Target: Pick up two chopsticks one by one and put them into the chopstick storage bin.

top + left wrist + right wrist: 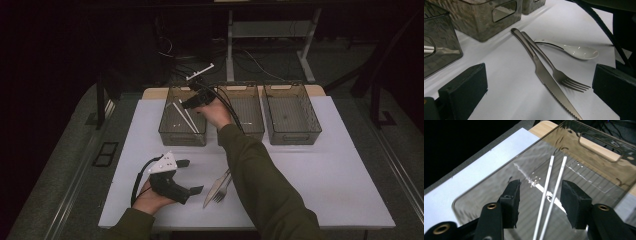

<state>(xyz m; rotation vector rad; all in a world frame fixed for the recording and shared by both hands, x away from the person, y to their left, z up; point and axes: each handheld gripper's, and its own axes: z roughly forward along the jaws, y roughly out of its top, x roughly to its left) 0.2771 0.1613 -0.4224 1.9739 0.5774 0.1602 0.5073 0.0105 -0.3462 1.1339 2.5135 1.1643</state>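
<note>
While right gripper (539, 195) is hovering jaws apart over 2 chopsticks (550, 192) lying in left bin (170, 131), left gripper (187, 176) is idling apart near tabletop's front edge.

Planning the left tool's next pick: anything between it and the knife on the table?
Nothing visible. The left tool stands open, and the knife lies on bare table ahead of it. The fork lies tight against the knife, the white spoon beyond.
</note>
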